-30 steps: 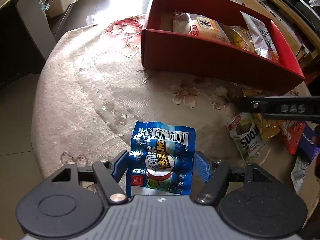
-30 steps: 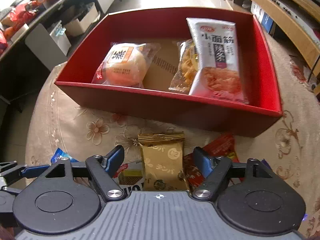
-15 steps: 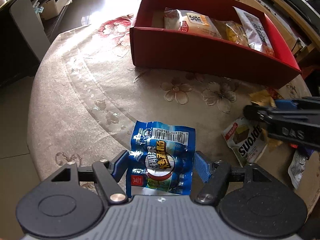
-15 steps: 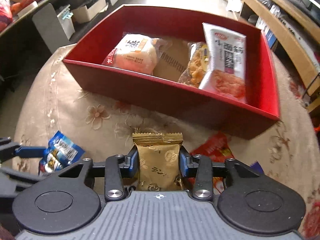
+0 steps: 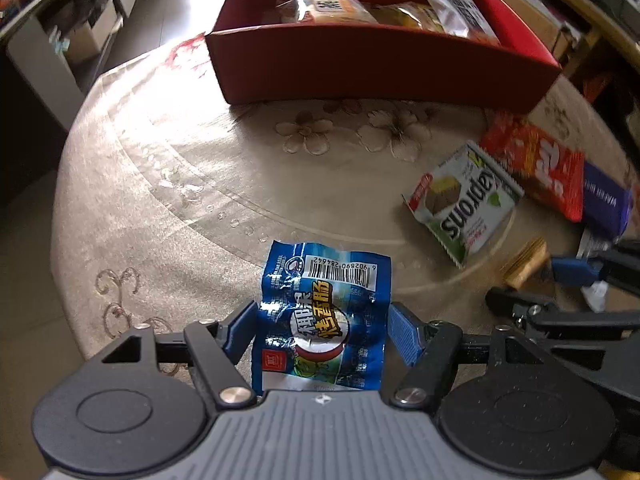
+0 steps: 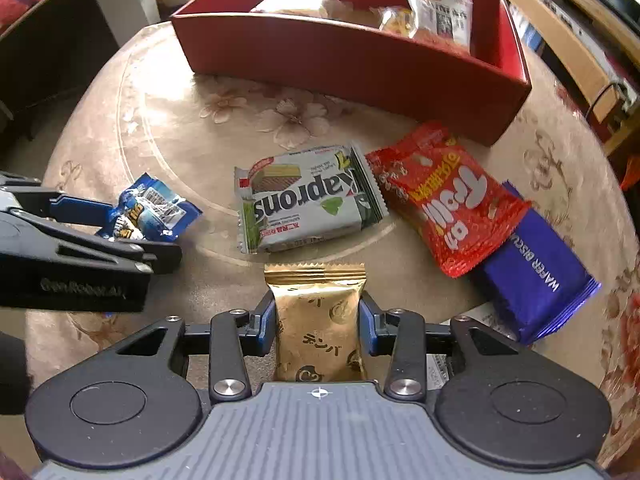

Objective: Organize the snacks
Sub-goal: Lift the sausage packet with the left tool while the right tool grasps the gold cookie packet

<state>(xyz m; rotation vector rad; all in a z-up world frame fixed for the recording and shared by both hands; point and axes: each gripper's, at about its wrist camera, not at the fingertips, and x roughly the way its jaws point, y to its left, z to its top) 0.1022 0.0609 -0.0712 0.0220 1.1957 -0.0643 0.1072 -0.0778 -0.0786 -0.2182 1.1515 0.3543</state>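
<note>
My left gripper [image 5: 320, 312] is shut on a blue snack packet [image 5: 324, 312] with a barcode, held just above the tablecloth. The right wrist view shows that left gripper [image 6: 132, 232] and its blue packet [image 6: 154, 208] at the left edge. My right gripper [image 6: 317, 308] is shut on a gold foil packet [image 6: 318, 332], both blue pads pressing its sides. In the left wrist view the gold packet [image 5: 524, 260] sticks out of the right gripper [image 5: 548, 284]. The red box [image 6: 340, 60], also [image 5: 380, 68], stands at the far side with several snacks inside.
On the floral tablecloth [image 6: 168, 128] lie a grey-green Kaprons wafer pack [image 6: 308, 196], a red snack bag [image 6: 448, 196] and a purple wafer biscuit pack [image 6: 536, 272]. A white packet [image 6: 480, 316] peeks out under my right gripper. Wooden shelving [image 6: 572, 40] runs along the right.
The right gripper closed on the gold packet and drew back from the red box with it. The left gripper also drew back, still gripping the blue packet. The box looks farther away in both views.
</note>
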